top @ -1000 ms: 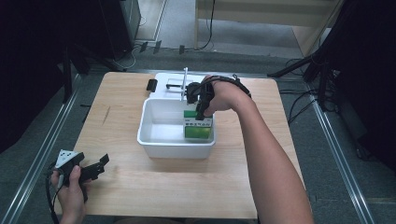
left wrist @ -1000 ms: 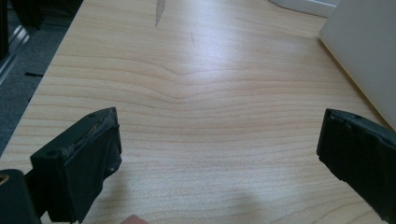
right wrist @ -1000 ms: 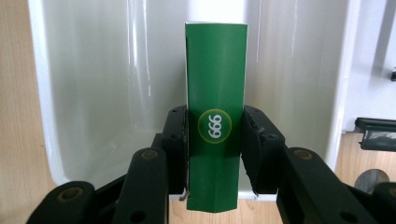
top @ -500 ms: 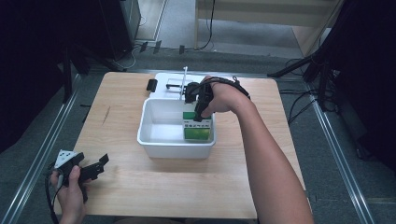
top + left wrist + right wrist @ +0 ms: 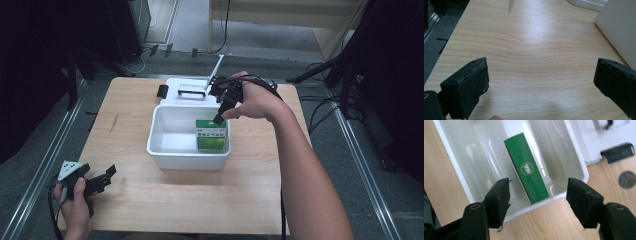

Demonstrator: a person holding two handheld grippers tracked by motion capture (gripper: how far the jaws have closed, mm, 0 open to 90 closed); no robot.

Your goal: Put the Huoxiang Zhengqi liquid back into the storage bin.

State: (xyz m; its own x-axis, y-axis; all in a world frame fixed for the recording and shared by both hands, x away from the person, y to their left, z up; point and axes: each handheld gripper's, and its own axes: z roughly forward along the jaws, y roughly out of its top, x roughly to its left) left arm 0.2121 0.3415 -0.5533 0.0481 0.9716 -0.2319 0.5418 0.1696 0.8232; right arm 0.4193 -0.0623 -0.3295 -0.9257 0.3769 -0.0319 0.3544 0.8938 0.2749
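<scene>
A green box (image 5: 212, 136) (image 5: 527, 167) stands in the white bin (image 5: 165, 150) (image 5: 484, 157), close to its right wall. My right gripper (image 5: 218, 119) (image 5: 537, 197) hovers just above the box and the bin's rim. It is open; its jaws have just been opening, and nothing is between them. The box stands free below, with no pad touching it. My left gripper (image 5: 107, 175) (image 5: 541, 77) rests in a hand at the table's near left corner, open, with bare wood between its jaws.
Behind the bin lies a white lid (image 5: 190, 87) with a black handle, and a small black piece (image 5: 161, 91) sits to its left. A round grey disc (image 5: 627, 179) lies on the wood beside the lid. The bin's corner (image 5: 621, 30) is to the left gripper's right.
The right gripper let go of the green box, opened its jaws and rose a little above the bin. The box stays in the bin. The left hand kept still.
</scene>
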